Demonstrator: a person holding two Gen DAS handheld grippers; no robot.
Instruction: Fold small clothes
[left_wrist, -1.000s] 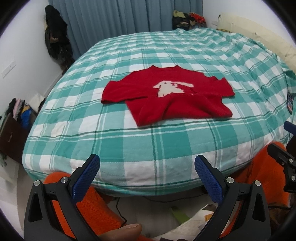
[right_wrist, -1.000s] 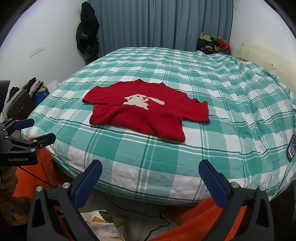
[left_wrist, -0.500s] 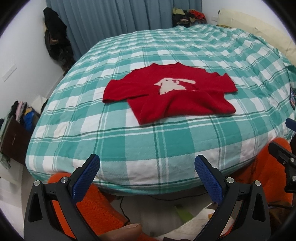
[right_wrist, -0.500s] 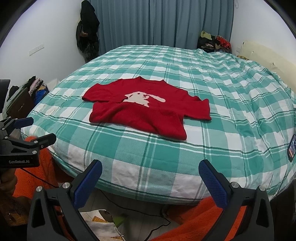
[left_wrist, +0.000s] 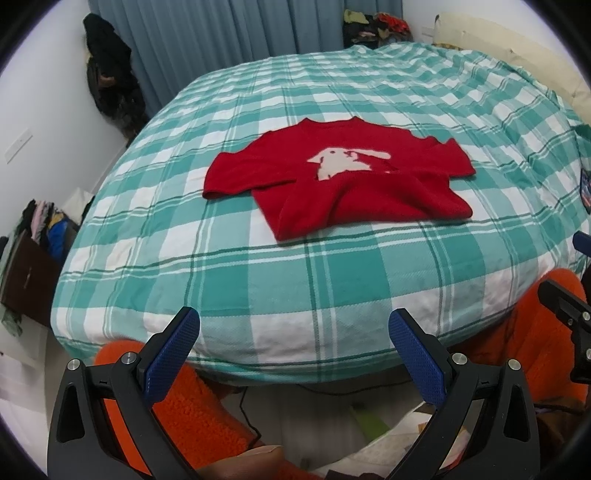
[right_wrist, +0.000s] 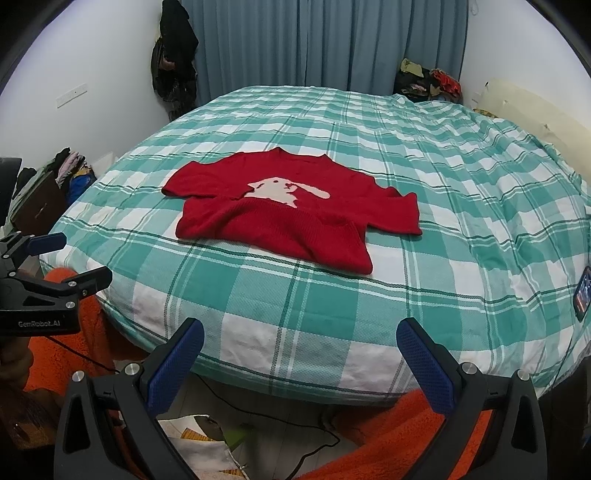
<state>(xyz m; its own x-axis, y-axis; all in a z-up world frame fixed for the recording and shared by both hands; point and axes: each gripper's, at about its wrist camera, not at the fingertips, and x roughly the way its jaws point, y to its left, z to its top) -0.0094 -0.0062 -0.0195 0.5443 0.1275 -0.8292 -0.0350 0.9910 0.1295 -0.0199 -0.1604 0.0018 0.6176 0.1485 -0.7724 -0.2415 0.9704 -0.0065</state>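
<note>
A small red sweater (left_wrist: 343, 184) with a white rabbit on its chest lies on the green and white checked bed (left_wrist: 258, 280). Its lower hem is folded up over the body and both sleeves are spread out. It also shows in the right wrist view (right_wrist: 291, 210). My left gripper (left_wrist: 293, 332) is open and empty, held off the near edge of the bed, well short of the sweater. My right gripper (right_wrist: 300, 341) is open and empty too, at the near edge. The left gripper shows at the left of the right wrist view (right_wrist: 55, 258).
Blue curtains (right_wrist: 325, 40) hang behind the bed. Dark clothes (right_wrist: 173, 62) hang at the back left and a clothes pile (right_wrist: 428, 79) sits at the back right. Orange fleece legs (left_wrist: 184, 398) and papers (right_wrist: 199, 450) are below the bed edge. A phone (right_wrist: 581, 293) lies at the right edge.
Both grippers have risen and come a little nearer the bed, so the sweater sits lower in both views. Jaws stay open.
</note>
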